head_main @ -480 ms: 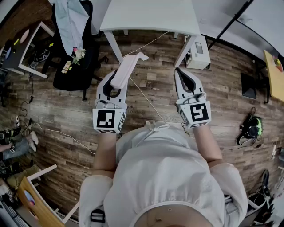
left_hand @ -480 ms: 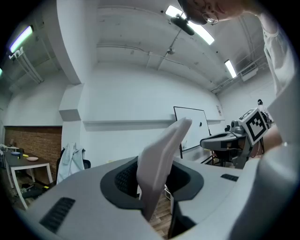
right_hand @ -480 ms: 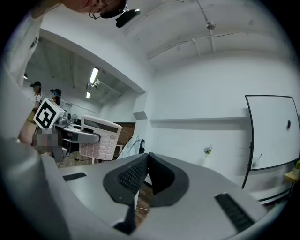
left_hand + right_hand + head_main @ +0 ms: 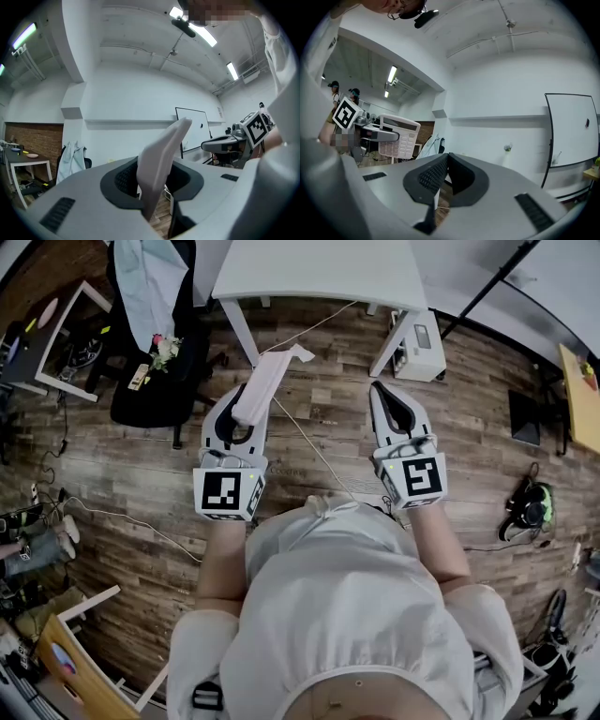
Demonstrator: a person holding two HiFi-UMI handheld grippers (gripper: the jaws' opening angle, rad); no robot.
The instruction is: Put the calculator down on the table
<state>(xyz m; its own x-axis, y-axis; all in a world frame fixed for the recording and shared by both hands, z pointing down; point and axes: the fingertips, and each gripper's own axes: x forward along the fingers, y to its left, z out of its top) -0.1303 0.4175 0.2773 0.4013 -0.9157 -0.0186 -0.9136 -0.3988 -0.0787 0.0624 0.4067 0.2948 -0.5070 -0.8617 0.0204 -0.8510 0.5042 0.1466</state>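
Floorboards point(image 4: 319, 437) are lying beneath both grippers, and the white bench point(image 4: 319, 273) is standing ahead, apart from them. The left gripper point(image 4: 242, 407) is pointing level, its fingers point(image 4: 221, 427) clamping one end of the calculator point(image 4: 264, 381), which is hanging in the air short of the bench. The right gripper point(image 4: 382, 395) is carrying nothing, its fingers pressed together. Most of the calculator is jutting past the fingers, so it is risking a pivot or slip. Letting go here would be dropping it onto the floorboards.
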